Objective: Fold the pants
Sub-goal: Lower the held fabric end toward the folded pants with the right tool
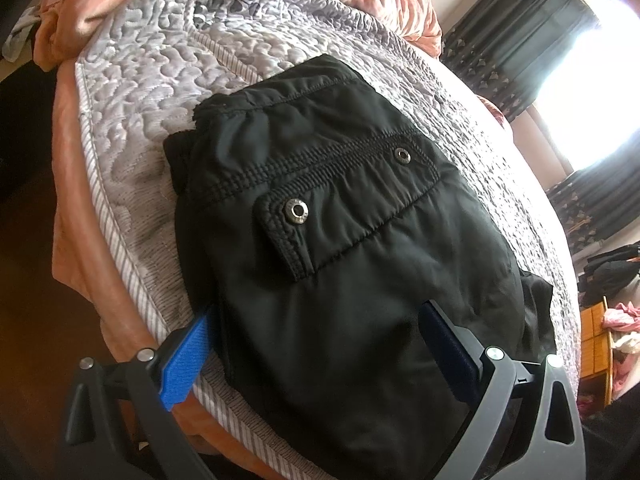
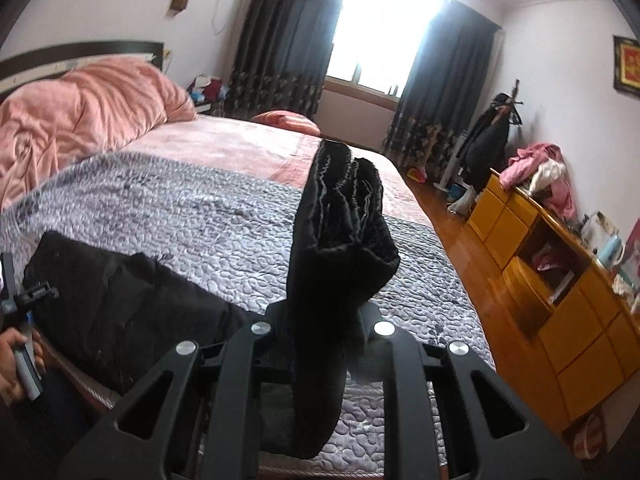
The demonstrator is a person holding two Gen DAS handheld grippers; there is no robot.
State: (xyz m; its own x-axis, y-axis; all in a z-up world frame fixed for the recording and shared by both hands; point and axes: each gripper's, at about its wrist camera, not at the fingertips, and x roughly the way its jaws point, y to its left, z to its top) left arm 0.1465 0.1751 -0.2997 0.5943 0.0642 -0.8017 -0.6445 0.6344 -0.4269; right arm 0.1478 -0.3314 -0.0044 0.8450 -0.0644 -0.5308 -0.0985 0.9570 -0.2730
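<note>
Black pants lie on a grey quilted bedspread, waist end with a flapped snap pocket facing up. My left gripper is open, its blue fingers straddling the near edge of the waist part. In the right wrist view my right gripper is shut on the pants' leg ends and holds them lifted above the bed, hems pointing up. The rest of the pants lies flat at the left.
A pink duvet is heaped at the bed's head. A yellow wooden dresser with clothes on it stands right of the bed across a strip of wooden floor. A bright window with dark curtains is behind.
</note>
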